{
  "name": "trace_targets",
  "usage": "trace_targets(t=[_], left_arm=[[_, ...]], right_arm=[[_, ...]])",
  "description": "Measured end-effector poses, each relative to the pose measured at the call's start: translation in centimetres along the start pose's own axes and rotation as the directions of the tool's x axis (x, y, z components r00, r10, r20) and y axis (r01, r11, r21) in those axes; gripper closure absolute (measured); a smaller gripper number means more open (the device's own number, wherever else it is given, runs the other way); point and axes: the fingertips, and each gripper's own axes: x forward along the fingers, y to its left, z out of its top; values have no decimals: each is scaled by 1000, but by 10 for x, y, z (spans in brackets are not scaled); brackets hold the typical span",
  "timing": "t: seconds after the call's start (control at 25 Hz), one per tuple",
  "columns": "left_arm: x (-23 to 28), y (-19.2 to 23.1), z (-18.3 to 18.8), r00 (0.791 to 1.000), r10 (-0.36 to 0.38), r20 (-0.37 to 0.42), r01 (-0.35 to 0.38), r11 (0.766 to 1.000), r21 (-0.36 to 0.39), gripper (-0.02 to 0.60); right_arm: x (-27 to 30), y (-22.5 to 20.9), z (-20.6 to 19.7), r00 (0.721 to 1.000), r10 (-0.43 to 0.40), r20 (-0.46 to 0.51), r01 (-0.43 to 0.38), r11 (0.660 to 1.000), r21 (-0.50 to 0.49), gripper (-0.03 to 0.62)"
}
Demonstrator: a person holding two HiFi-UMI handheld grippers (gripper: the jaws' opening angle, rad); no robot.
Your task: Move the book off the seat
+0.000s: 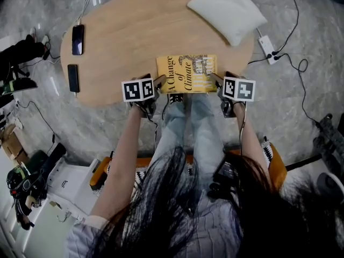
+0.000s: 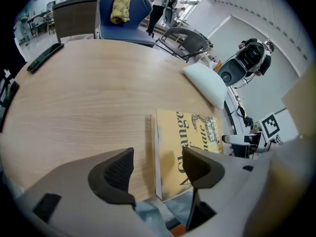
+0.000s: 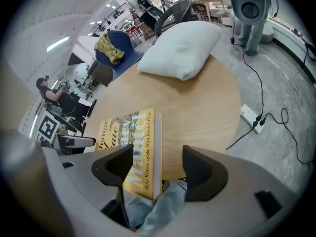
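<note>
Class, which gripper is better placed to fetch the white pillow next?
Right, probably. The right gripper, jaws open, flanks the yellow book on the white pillow's side of the oval wooden table.

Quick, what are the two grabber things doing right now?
Left gripper: open, holding nothing, beside the yellow book.
Right gripper: open, holding nothing.
</note>
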Motion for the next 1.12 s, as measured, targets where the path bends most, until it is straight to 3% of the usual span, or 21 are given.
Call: trace_targets(t=[0.24, 0.48, 0.72, 0.92, 1.12], left_arm=[[-16, -3, 5, 999, -23, 34, 23, 1000, 3, 267], [-39, -27, 10, 993, -102, 52, 99, 994, 54, 268], [-78, -51, 30, 981, -151, 122, 135, 982, 129, 279], [-126, -78, 52, 961, -190, 199, 142, 962, 234, 335], [-172, -102, 59, 934, -265, 238, 201, 944, 263, 372]], right_arm=[[-23, 15, 14, 998, 41, 45, -41, 999, 4, 290], [-48, 55, 31, 985, 106, 134, -108, 994, 7, 290], [-85, 91, 43, 967, 118, 226, -127, 992, 26, 290], [-124, 128, 49, 943, 165, 290, -189, 980, 58, 292], [-165, 157, 55, 924, 166, 344, -194, 980, 50, 292]])
